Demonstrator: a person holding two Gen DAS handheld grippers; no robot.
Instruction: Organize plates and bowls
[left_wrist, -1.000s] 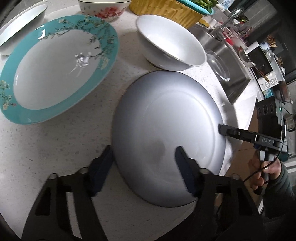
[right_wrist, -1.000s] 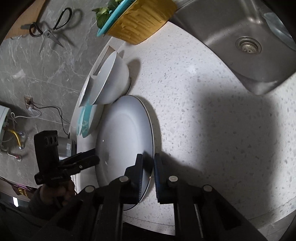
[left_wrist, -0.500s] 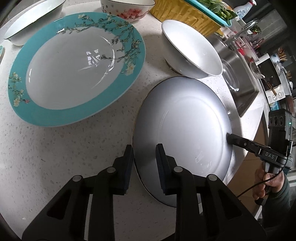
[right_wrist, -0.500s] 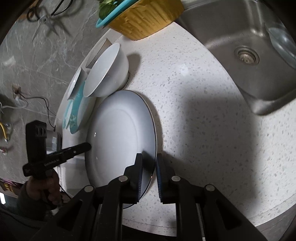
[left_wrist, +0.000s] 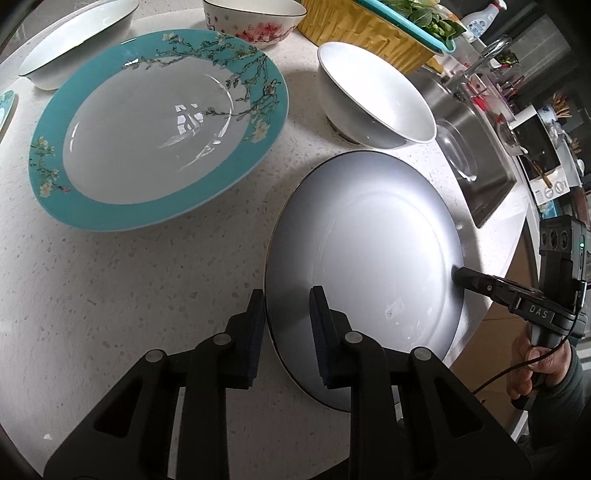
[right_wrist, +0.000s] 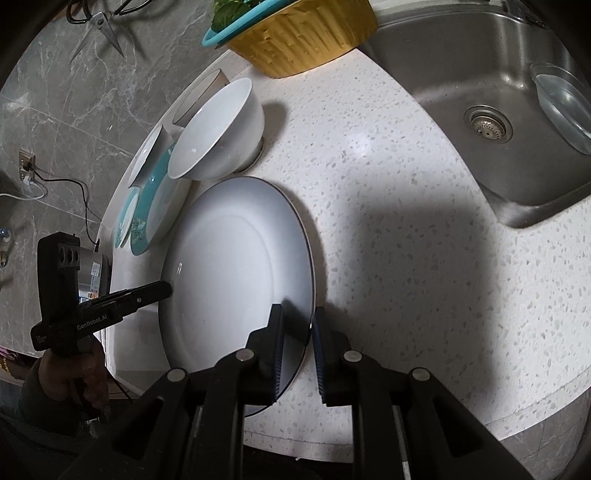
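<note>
A plain white plate (left_wrist: 369, 254) lies at the counter's front edge; it also shows in the right wrist view (right_wrist: 236, 273). My left gripper (left_wrist: 286, 314) is shut on its near rim. My right gripper (right_wrist: 297, 325) is shut on the opposite rim and shows in the left wrist view (left_wrist: 461, 275). The left gripper shows in the right wrist view (right_wrist: 162, 290). A teal-rimmed floral plate (left_wrist: 155, 125) lies to the left of the white plate. A white bowl (left_wrist: 373, 96) stands behind the white plate.
A floral bowl (left_wrist: 251, 18) and another white dish (left_wrist: 74, 40) stand at the back. A yellow basket (left_wrist: 369, 29) with greens stands behind the bowl. The steel sink (right_wrist: 480, 85) lies to the right with a clear dish (right_wrist: 561, 103) in it.
My left gripper has closed from wide open onto the white plate's rim. The plate has shifted slightly right in the left wrist view. The right gripper stays clamped.
</note>
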